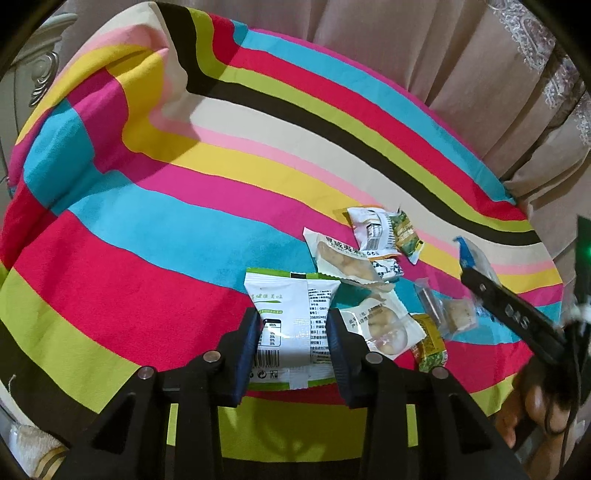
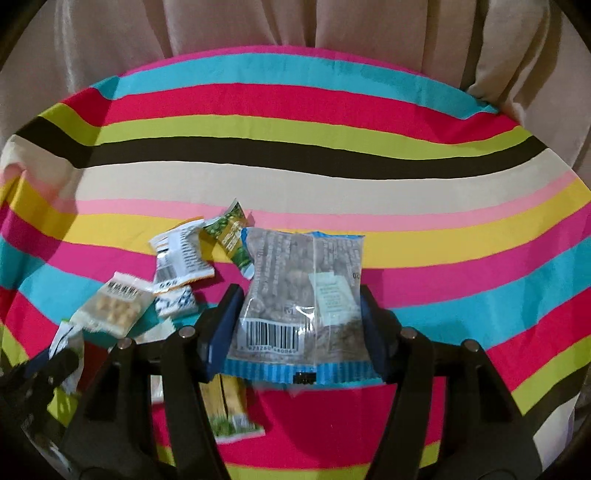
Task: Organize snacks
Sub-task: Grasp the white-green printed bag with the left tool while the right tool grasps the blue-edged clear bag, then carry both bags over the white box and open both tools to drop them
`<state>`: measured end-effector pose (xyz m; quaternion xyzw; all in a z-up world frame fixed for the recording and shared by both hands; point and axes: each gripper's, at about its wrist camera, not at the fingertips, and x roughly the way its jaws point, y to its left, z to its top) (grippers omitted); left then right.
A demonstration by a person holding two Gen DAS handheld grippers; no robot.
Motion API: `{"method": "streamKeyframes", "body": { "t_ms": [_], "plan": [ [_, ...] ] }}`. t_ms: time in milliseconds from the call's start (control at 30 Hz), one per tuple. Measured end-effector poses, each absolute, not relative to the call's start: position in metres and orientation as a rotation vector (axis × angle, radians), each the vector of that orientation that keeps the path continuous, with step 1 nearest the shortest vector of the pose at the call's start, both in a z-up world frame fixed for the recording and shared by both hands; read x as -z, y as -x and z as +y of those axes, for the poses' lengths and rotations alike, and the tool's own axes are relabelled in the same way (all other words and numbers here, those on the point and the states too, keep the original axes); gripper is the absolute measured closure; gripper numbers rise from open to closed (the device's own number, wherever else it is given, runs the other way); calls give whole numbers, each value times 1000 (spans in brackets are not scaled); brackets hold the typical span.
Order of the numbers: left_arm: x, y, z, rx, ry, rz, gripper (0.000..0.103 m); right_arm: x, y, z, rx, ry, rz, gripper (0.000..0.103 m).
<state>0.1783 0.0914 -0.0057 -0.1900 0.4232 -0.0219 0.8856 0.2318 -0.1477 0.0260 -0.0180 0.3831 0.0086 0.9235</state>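
Note:
My left gripper (image 1: 293, 325) is shut on a white and green snack packet (image 1: 291, 317) and holds it above the striped cloth (image 1: 147, 229). My right gripper (image 2: 299, 317) is shut on a clear, blue-edged nut packet (image 2: 299, 295); it also shows at the right of the left wrist view (image 1: 476, 266). Several small snack packets lie in a loose pile on the cloth: a white and orange one (image 1: 371, 230), a green one (image 1: 406, 236), a clear one with round pieces (image 1: 384, 328) and a small cube in clear wrap (image 1: 458, 314).
The same pile shows left of centre in the right wrist view, with a white and orange packet (image 2: 183, 254) and a green packet (image 2: 229, 236). A yellow and green packet (image 2: 231, 410) lies under my right gripper. Beige curtains (image 2: 295, 26) hang behind the cloth.

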Motion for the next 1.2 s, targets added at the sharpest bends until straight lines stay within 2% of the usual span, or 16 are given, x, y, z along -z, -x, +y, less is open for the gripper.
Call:
{"method": "streamKeyframes", "body": {
  "t_ms": [500, 833, 1200],
  "plan": [
    [-21, -143, 63, 68, 362, 833, 65, -39, -158, -200, -6, -8, 771, 39],
    [-36, -118, -2, 173, 291, 837, 65, -51, -106, -261, 56, -47, 757, 39],
    [-54, -92, -95, 334, 164, 835, 65, -32, -47, -345, 182, -104, 792, 38]
  ]
}}
